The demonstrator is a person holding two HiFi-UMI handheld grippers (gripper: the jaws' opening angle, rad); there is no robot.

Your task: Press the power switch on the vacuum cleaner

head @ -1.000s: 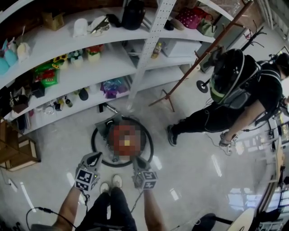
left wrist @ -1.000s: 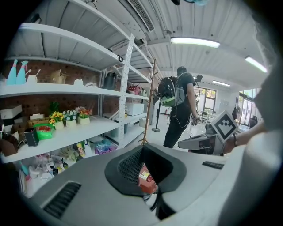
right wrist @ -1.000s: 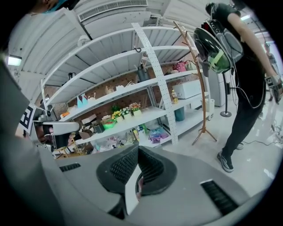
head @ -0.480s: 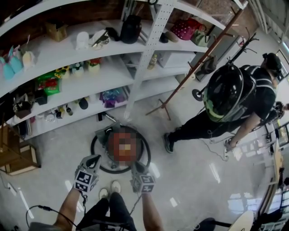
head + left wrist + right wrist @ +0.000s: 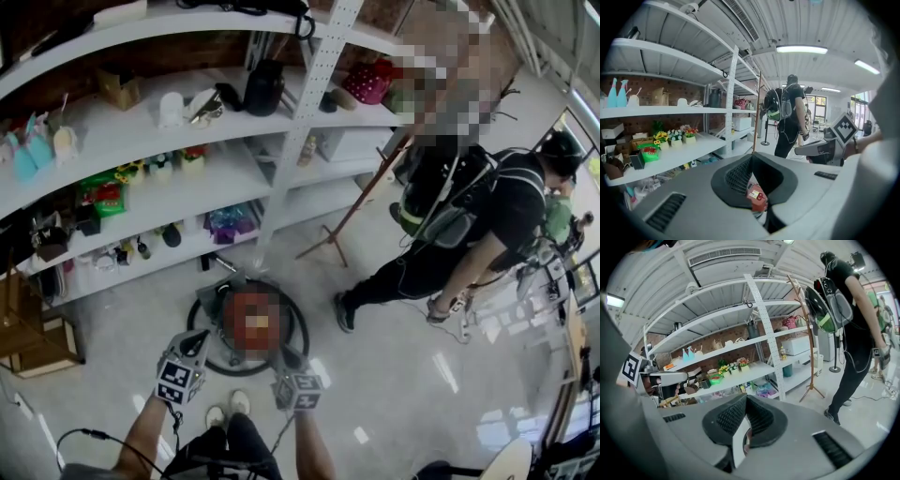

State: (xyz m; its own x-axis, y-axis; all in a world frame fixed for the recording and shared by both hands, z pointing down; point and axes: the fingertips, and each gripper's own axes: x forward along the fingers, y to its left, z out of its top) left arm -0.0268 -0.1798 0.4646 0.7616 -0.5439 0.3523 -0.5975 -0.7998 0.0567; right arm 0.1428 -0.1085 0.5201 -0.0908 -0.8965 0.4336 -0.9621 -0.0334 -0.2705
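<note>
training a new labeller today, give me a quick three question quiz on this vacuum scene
1. True or false: the vacuum cleaner stands on a shelf.
2. Which stands on the floor beside the shelves? A: coat stand. B: ladder. C: bicycle.
3. Are the jaws of the left gripper and the right gripper together or apart?

Key: 1 false, it stands on the floor. 2 A. 3 together.
</note>
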